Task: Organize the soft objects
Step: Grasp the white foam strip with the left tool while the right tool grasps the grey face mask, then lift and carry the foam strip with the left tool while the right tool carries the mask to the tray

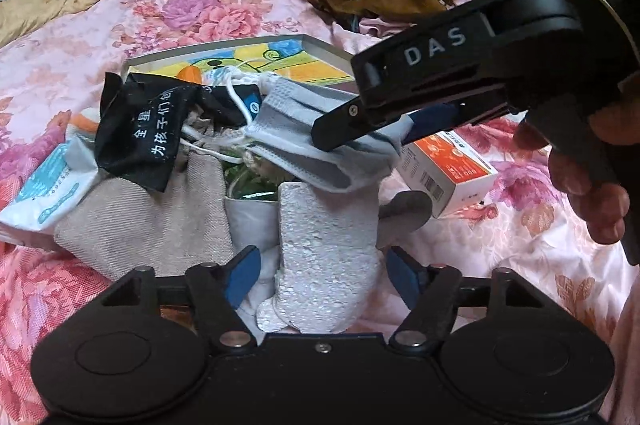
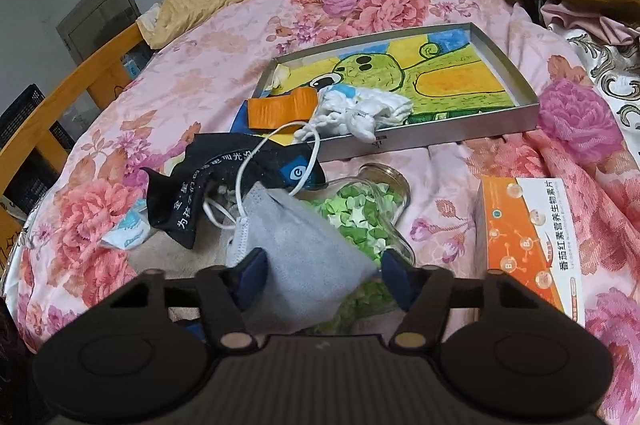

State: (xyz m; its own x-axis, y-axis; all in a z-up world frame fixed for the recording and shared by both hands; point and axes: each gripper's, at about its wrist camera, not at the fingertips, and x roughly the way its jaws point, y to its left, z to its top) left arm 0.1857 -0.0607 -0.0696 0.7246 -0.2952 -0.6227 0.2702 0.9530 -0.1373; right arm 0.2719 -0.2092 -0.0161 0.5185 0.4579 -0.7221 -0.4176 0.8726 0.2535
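Grey face mask lying mid-bed in the clutter, between the pads of the right hand-held gripper, jaws part-closed, not visibly pinching. Left hand-held gripper likewise straddling a white textured cloth, pads apart from it. Likely snags: mask's ear loop dragging the black cloth, or nudging the glass jar.

Grey mask: matt cloth; jar: glossy glass; tray: probably metal (brushed).

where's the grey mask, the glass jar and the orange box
grey mask (image 2: 304, 257): right wrist view, middle of its grey panel
glass jar (image 2: 390, 173): right wrist view, rim of its mouth
orange box (image 2: 524, 225): right wrist view, orange top face
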